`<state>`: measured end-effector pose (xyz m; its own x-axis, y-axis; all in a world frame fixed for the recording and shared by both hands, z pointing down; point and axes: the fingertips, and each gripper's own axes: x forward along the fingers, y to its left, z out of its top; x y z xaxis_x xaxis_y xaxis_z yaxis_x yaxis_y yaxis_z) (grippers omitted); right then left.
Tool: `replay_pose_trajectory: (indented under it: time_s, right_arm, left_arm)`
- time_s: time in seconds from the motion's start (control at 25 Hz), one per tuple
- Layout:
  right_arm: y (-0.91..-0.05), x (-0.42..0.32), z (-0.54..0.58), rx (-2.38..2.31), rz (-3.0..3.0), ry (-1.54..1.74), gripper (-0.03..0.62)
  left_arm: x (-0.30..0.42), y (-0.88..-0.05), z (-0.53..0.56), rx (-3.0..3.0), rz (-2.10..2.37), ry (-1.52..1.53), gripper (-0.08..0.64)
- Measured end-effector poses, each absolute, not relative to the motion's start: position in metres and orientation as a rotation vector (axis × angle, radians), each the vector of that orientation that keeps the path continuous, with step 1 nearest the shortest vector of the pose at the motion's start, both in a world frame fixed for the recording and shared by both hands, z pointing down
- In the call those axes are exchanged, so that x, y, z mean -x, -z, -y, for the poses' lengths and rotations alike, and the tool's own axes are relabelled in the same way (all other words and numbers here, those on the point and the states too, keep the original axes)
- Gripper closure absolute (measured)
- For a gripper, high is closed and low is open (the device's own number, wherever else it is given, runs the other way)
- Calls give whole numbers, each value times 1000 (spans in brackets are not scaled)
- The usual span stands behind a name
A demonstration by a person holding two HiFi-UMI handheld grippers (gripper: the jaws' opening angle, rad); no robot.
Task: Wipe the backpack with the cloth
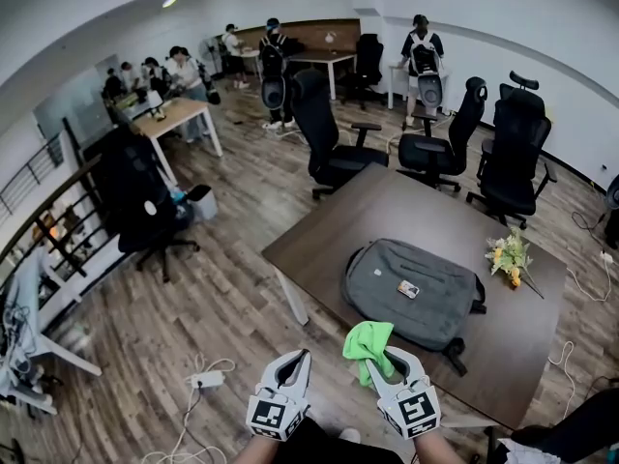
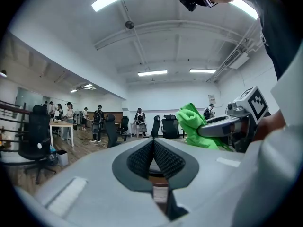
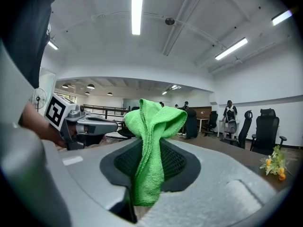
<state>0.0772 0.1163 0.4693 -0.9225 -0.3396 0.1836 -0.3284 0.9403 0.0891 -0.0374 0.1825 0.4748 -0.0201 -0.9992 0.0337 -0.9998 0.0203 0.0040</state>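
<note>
We look steeply down on a dark brown worktop (image 1: 387, 201) in an open office with a wood floor. A grey backpack (image 1: 411, 298) lies flat at the centre right of the head view, with a small tag (image 1: 407, 288) on its upper face. A small bunch of yellow flowers (image 1: 510, 257) lies on the worktop to the right of it, apart from the bag. At the bottom centre we hold two grippers side by side, off the near edge of the worktop and clear of the backpack. Our right gripper (image 1: 389, 361) is clamped on a bright green cloth (image 1: 368, 341). In its own view the cloth (image 3: 151, 150) is pinched between the jaws, bunched into a peak above them with one end hanging down in front. Our left gripper (image 1: 301, 358) sits just left of it. In its own view the jaws are pressed together with nothing between them. Black office chairs (image 1: 334, 133) stand along the far side of the worktop, and several people stand or sit at desks in the upper left of the frame.
</note>
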Motion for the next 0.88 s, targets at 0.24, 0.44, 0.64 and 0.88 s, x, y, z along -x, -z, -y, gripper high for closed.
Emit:
replay_pose_trajectory:
  time_s: [0.24, 0.44, 0.64, 0.88]
  right_arm:
    - [-477, -67, -95, -500, 2866, 72, 491]
    - [-477, -43, -56, -566, 2877, 64, 491]
    - [-456, -13, -19, -637, 2881, 115, 489]
    - [-456, 30, 19, -698, 2849, 104, 489]
  left_arm:
    - [52, -477, -156, -2195, 2206, -29, 541]
    - [77, -477, -119, -2235, 2175, -36, 541]
    - [107, -465, -75, -2275, 2143, -33, 541]
    - [146, -466, -25, -2337, 2066, -22, 541]
